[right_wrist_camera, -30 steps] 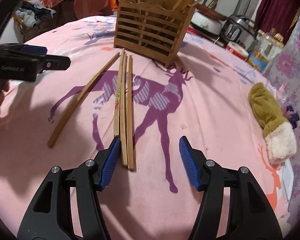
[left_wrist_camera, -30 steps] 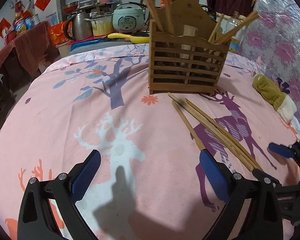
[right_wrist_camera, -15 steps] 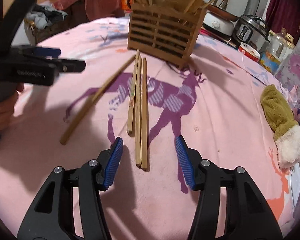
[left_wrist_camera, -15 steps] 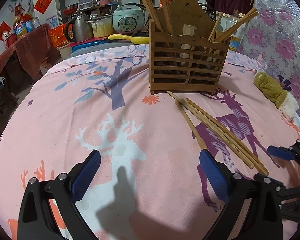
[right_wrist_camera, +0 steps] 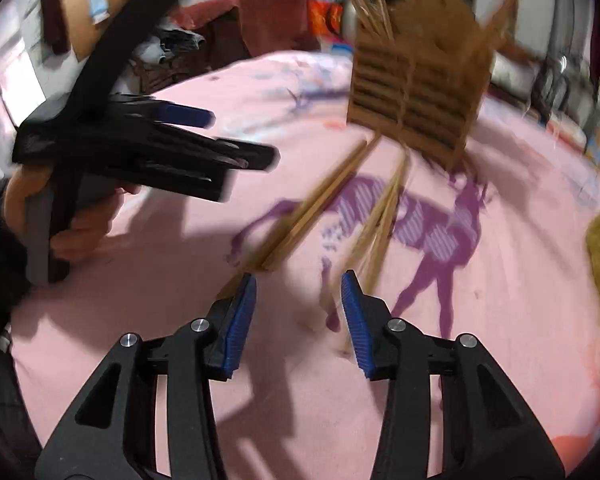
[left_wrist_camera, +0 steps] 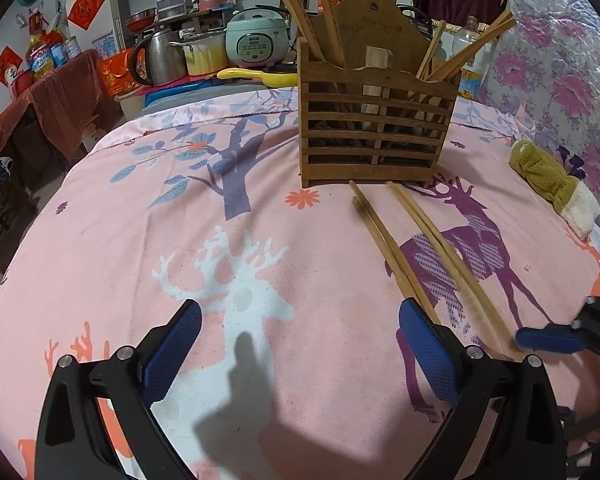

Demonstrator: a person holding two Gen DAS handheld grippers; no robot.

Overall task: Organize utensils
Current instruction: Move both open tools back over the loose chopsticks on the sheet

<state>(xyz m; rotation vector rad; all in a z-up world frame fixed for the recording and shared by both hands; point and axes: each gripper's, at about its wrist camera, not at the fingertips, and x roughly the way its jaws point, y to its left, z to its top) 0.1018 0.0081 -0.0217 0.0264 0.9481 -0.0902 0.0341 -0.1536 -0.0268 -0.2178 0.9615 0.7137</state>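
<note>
On the pink deer-print cloth covering the tabletop (left_wrist_camera: 100, 264), just in front of the slatted wooden holder (left_wrist_camera: 376, 128), lie several loose chopsticks (left_wrist_camera: 396, 248) in two small bundles that fan toward the camera. Others already stand upright in the holder. They look light, stiff and thin, likely to roll or slip out of a pinch, so taking hold near the thicker near ends, across the width, seems the safest choice. The right tongs (right_wrist_camera: 298, 312) are closing just above those near ends; the view is blurred, and nothing is clearly between the blue pads yet. The left tongs (left_wrist_camera: 296, 344) hover spread wide over bare cloth, holding nothing, with one bundle just beside the right-hand pad. A green plush mitten (left_wrist_camera: 552, 184) lies well off to the right. Kitchen pots and a rice cooker (left_wrist_camera: 258, 42) stand beyond.
</note>
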